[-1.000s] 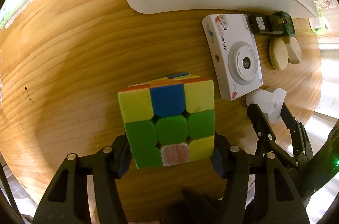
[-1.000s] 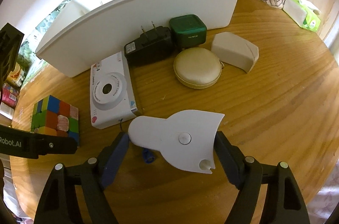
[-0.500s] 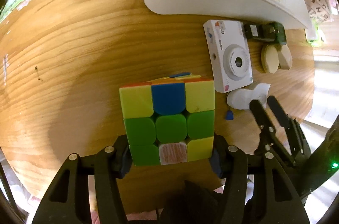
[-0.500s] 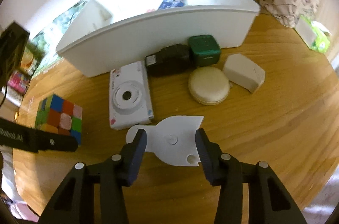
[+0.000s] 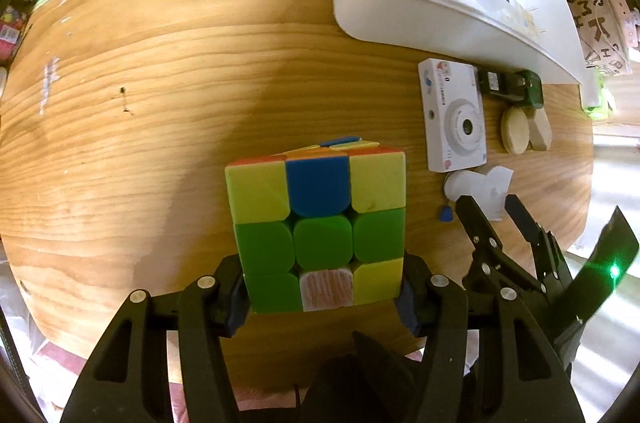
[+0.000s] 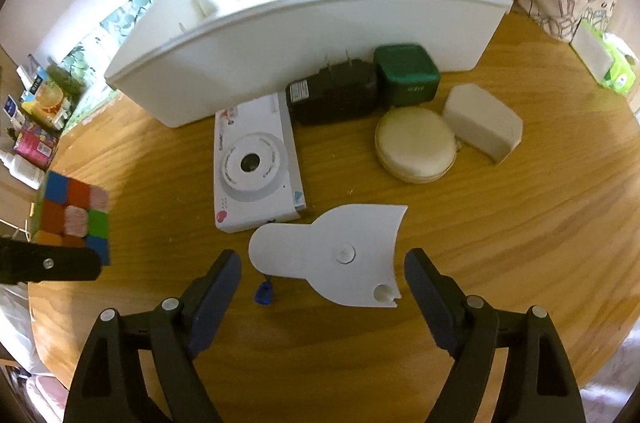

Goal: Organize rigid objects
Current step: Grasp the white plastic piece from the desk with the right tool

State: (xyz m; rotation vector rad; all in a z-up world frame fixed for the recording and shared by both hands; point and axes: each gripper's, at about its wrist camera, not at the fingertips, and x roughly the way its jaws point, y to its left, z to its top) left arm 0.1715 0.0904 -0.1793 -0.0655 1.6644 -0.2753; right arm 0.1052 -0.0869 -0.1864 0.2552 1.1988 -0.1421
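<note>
Holding the cube (image 5: 318, 223) clamped between its pads, the left gripper (image 5: 320, 287) has it lifted clear of the table (image 5: 160, 103), low in the middle of the left view. The right gripper (image 6: 322, 287) has just been opening, and its jaws now stand wide on either side of the white flat piece (image 6: 332, 255), not touching it; the piece lies on the wood at lower centre of the right view. The likely trouble is with this piece: it is thin and smooth, so closing pads may skate over it or push it into the camera (image 6: 256, 171) just above, which it nearly touches. A small blue bit (image 6: 263, 293) beside the left pad could get pinched along with it. The cube seems secure, though only its lower edge is gripped, so a quick swing might tip it. The white bin (image 6: 320, 35) across the top looks like the goal; the black adapter (image 6: 334, 95), green box (image 6: 406, 75), round case (image 6: 416, 143) and beige block (image 6: 482, 125) crowd its front wall.
</note>
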